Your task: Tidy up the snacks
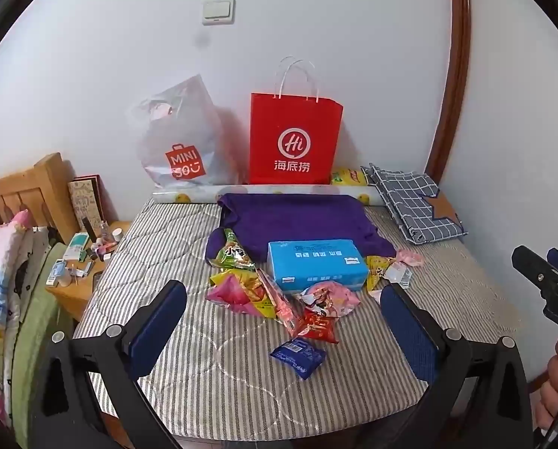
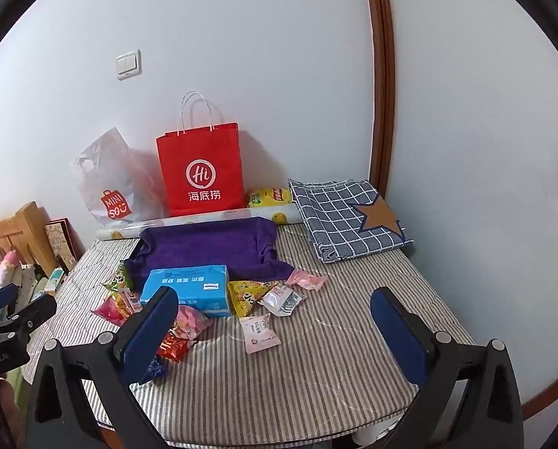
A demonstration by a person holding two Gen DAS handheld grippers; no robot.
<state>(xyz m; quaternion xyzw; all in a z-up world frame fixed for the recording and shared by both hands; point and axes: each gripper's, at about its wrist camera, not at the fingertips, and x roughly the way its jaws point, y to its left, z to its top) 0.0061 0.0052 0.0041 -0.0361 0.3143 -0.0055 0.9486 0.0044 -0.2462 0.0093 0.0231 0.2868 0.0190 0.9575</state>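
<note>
Left tool (image 1: pixel 283 321): jaws wide apart, nothing held, above near edge of striped mattress (image 1: pixel 166 247). Right tool (image 2: pixel 275 331): jaws wide apart, nothing held. Snack packets (image 1: pixel 275 299) lie in loose pile mid-mattress, around blue tissue pack (image 1: pixel 317 263), in front of purple cloth (image 1: pixel 297 220). Dark blue packet (image 1: pixel 298 351) nearest, apart from pile. Red paper bag (image 1: pixel 295 138) upright against wall, white plastic bag (image 1: pixel 179 142) beside it.
</note>
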